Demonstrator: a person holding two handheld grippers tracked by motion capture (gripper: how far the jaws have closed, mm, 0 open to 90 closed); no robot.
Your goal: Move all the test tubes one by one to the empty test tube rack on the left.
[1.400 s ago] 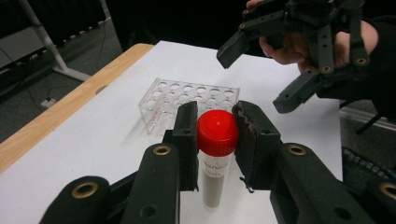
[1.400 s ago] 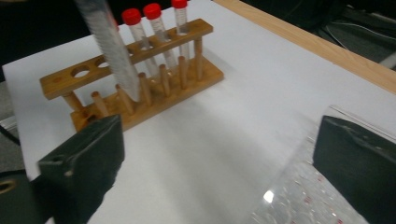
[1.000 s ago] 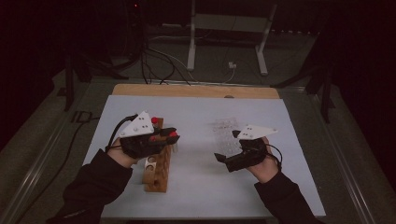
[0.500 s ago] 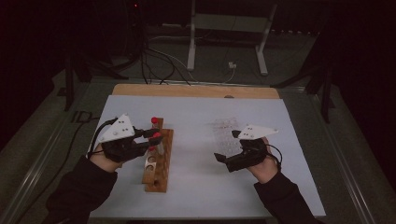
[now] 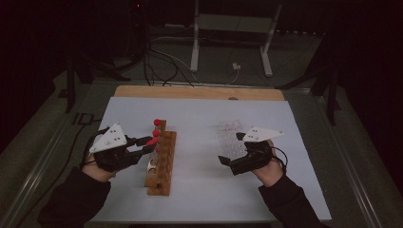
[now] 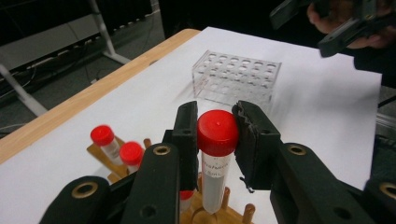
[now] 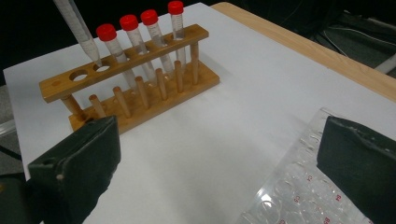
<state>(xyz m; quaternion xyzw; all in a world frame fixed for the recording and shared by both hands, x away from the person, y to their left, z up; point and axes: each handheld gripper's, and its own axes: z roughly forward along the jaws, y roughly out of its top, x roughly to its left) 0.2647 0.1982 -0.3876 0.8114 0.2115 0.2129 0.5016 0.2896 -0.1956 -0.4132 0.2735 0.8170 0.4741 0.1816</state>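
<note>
Tube point(image 6: 215, 158): clear plastic, red screw cap, printed label on the wall. Pinched just under the cap between the jaws of the left gripper point(image 6: 215, 135). Its pointed tip hangs right at the empty holes in the top bar of the wooden rack point(image 7: 126, 65), near the rack's near end; whether the tip has entered a hole cannot be told.

Change: a second ago the left gripper point(image 5: 142, 145) sits directly over the rack with the tube; now it stands further left and a little lower, beside the rack point(image 5: 160, 161), with the tube's cap point(image 5: 152, 141) at the rack's left edge. Judged meaning: the tube is being lined up over a free hole and brought down for seating; the seating itself is not yet done.

Other tubes: four with red caps point(image 7: 128, 22) stand upright in the rack's far holes. Two holes at the near end look empty.

Right gripper point(image 5: 233, 154): jaws spread wide, nothing between them. It hovers at the right of the white sheet point(image 5: 199, 190), unmoved from a second ago, just over the near edge of the clear plastic rack point(image 6: 236, 77).

Clear plastic rack: many small holes, all empty, well apart from the wooden rack.
</note>
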